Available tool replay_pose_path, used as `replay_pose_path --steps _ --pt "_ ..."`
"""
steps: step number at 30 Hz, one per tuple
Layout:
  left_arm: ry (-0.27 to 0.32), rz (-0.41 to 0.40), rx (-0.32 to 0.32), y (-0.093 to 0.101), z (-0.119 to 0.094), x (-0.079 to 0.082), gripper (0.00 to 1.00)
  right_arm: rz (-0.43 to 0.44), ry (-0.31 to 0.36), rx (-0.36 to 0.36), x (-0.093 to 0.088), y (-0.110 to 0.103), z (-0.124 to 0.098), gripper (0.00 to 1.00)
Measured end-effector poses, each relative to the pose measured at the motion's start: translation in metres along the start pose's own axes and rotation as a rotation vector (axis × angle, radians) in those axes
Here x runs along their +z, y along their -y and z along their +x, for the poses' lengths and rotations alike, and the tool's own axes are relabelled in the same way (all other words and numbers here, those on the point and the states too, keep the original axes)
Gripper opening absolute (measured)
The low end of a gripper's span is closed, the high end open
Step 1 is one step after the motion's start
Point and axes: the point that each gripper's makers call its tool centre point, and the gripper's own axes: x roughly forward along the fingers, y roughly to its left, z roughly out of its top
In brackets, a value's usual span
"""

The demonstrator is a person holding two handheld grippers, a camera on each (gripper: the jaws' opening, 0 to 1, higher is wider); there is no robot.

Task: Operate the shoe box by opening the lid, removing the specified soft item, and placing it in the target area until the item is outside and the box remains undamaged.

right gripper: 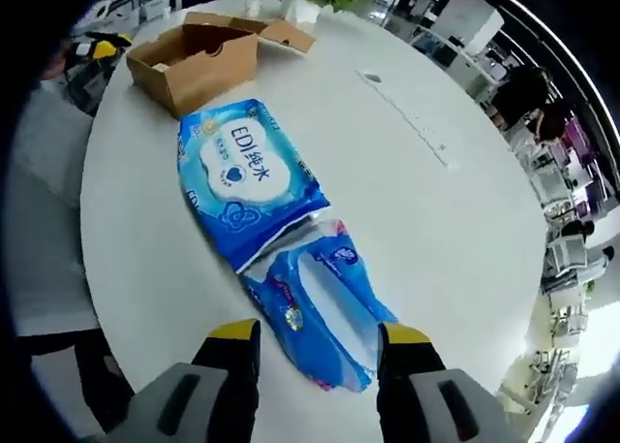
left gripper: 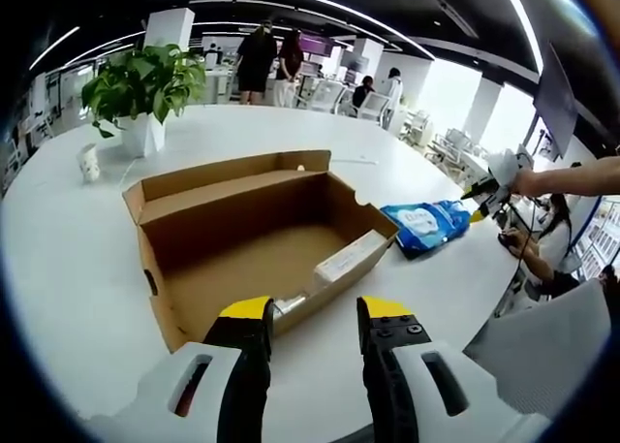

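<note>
Yellow-tipped, the right claw stands open over two blue soft packs lying on the white bench: a smaller tissue pack between its jaws and a bigger wet-wipes pack beyond. Both look light, squashy and slick-wrapped; I'd pinch across the middle. The left claw gapes empty at the near wall of the open cardboard shoe box.
</note>
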Motion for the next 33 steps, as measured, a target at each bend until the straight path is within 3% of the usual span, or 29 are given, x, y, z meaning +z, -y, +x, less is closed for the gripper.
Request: replay_pose_path --steps 5,12,17,26,33 --pt "0.006 0.004 -0.013 0.004 0.002 0.002 0.35 0.092 0.046 0.006 0.005 -0.003 -0.005 0.46" --pt "0.008 0.005 -0.034 0.009 0.003 0.003 0.35 0.311 0.174 0.025 0.022 -0.011 -0.012 0.49" --pt "0.012 -0.001 -0.040 0.011 0.002 0.003 0.35 0.413 0.248 0.038 0.038 -0.019 -0.018 0.49" --pt "0.034 0.000 -0.054 0.015 0.001 0.009 0.35 0.472 0.341 0.057 0.073 -0.033 -0.025 0.49" --pt "0.034 0.028 -0.053 0.018 0.001 0.011 0.40 0.450 0.349 0.077 0.098 -0.048 -0.022 0.50"
